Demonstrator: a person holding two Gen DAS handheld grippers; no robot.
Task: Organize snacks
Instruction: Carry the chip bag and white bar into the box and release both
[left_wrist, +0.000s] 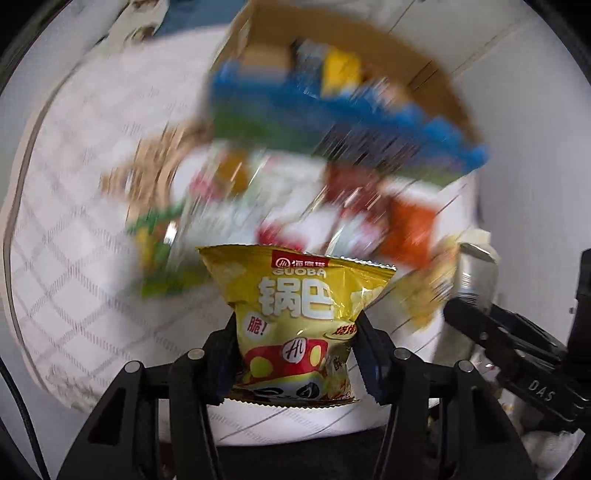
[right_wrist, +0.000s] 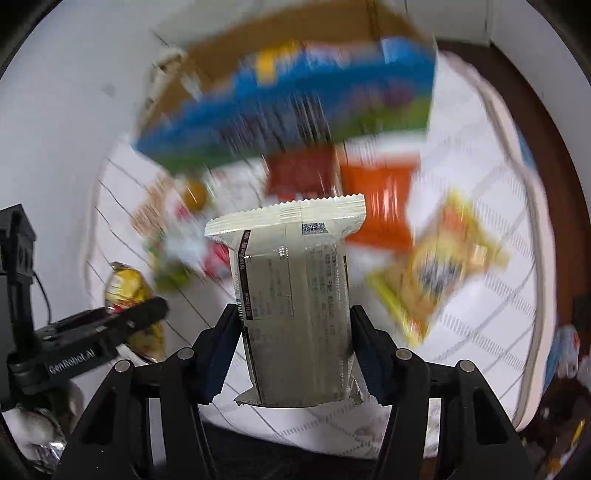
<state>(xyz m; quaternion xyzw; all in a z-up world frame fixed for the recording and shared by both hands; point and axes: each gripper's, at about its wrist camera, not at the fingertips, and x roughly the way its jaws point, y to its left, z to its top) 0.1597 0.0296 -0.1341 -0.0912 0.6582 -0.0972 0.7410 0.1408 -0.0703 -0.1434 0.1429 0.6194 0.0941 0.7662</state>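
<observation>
My left gripper (left_wrist: 295, 354) is shut on a yellow Guoba snack bag (left_wrist: 297, 295), held upright above a white quilted mattress (left_wrist: 74, 258). My right gripper (right_wrist: 295, 350) is shut on a pale grey-white snack packet (right_wrist: 291, 280), back side facing the camera. Each gripper shows in the other's view: the right gripper (left_wrist: 480, 325) at the right edge, the left gripper (right_wrist: 122, 325) with the yellow bag (right_wrist: 127, 288) at the left. An open cardboard box (left_wrist: 369, 40) with a blue-green printed side (right_wrist: 295, 107) stands ahead, with snacks inside. Both backgrounds are motion-blurred.
Several loose snack bags lie on the mattress in front of the box: red (right_wrist: 301, 177), orange (right_wrist: 380, 210), yellow (right_wrist: 436, 273), green (left_wrist: 159, 254) and white-red ones (left_wrist: 295, 221). A white wall (right_wrist: 74, 92) is behind; dark wooden bed frame (right_wrist: 546, 147) at right.
</observation>
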